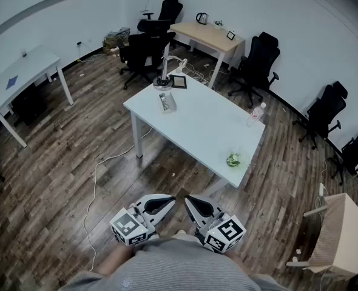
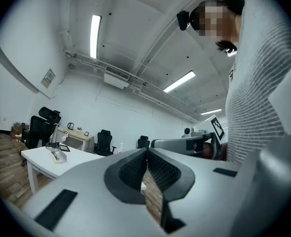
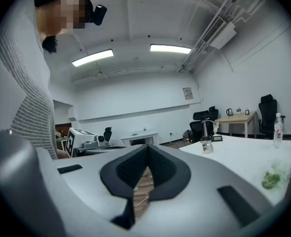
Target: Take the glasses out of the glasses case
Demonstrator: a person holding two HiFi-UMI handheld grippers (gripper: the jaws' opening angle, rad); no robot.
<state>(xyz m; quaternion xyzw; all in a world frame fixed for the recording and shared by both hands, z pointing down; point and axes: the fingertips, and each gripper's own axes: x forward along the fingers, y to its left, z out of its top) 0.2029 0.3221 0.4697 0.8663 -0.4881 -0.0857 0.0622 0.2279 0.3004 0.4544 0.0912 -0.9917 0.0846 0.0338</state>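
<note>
A small pale case (image 1: 167, 102) with something dark on top lies on the far left part of the white table (image 1: 197, 126), too small to make out. It also shows as the case (image 2: 58, 155) in the left gripper view and the case (image 3: 206, 145) in the right gripper view. Both grippers are held close to the person's body, well short of the table and pointing level toward it. My left gripper (image 1: 172, 201) (image 2: 147, 152) is shut with nothing between its pads. My right gripper (image 1: 189, 199) (image 3: 148, 149) is also shut and empty.
On the table stand a clear bottle (image 1: 256, 114), a green clump (image 1: 233, 160), a dark framed tablet (image 1: 179, 81) and a desk stand (image 1: 164, 71). Black office chairs (image 1: 255, 65) ring the room. A cable (image 1: 97, 180) trails over the wooden floor. A cardboard box (image 1: 343, 235) sits at right.
</note>
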